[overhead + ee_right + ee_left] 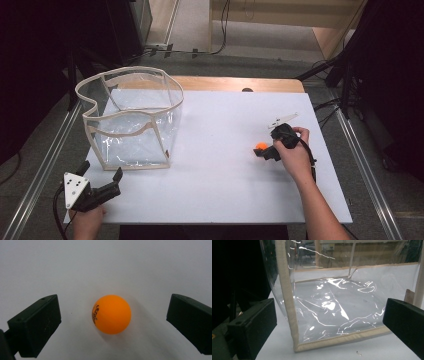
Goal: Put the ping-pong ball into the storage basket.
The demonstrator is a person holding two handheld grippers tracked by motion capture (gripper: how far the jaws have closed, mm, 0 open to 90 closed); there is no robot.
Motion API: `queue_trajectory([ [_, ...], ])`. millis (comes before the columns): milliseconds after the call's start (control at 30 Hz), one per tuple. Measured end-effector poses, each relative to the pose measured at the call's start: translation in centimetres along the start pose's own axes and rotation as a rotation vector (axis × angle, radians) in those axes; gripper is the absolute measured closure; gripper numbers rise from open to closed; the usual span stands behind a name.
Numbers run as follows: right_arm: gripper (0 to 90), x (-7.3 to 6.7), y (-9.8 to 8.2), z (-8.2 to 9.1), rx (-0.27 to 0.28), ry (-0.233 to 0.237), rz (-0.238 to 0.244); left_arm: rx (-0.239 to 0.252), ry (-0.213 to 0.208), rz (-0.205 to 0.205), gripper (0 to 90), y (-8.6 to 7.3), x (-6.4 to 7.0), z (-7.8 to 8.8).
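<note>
An orange ball (261,146) (111,314) with dark print lies on the white table top (220,165). My right gripper (262,150) (113,322) stands open around it, one jaw on each side, neither touching it. A clear plastic bag with cream trim (131,117) (332,307) stands open-topped at the table's left. My left gripper (102,181) (329,327) is open near the table's front left corner, pointing at the bag's near bottom corner with nothing between its fingers.
A wooden strip (235,83) shows behind the white top. Metal rails (40,165) run along both sides of the table. Cables (330,107) lie on the floor at the back right. Open white surface lies between bag and ball.
</note>
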State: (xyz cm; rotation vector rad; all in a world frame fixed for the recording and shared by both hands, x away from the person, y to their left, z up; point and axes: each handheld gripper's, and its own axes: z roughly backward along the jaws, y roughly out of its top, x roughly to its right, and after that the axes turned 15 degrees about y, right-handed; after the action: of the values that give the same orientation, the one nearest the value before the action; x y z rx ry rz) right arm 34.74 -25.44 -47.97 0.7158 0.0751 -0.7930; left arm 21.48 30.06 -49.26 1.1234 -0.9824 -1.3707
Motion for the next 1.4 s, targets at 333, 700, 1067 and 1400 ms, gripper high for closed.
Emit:
queue_trajectory([
  [333,3.3,0.4,0.1,-0.9,-0.066,0.011,-0.003,-0.001,0.002,-0.005,0.0,0.0,0.0,0.0],
  [700,26.7,0.5,0.1,-1.5,-0.108,0.011,-0.001,-0.003,0.001,-0.004,0.0,0.0,0.0,0.0],
  [1067,47.3,0.6,0.1,-1.8,-0.118,0.004,-0.014,-0.004,-0.001,-0.005,0.0,0.0,0.0,-0.1],
  [1400,47.6,0.4,0.5,-1.5,-0.12,0.016,-0.004,-0.004,-0.001,-0.006,0.0,0.0,0.0,-0.1],
])
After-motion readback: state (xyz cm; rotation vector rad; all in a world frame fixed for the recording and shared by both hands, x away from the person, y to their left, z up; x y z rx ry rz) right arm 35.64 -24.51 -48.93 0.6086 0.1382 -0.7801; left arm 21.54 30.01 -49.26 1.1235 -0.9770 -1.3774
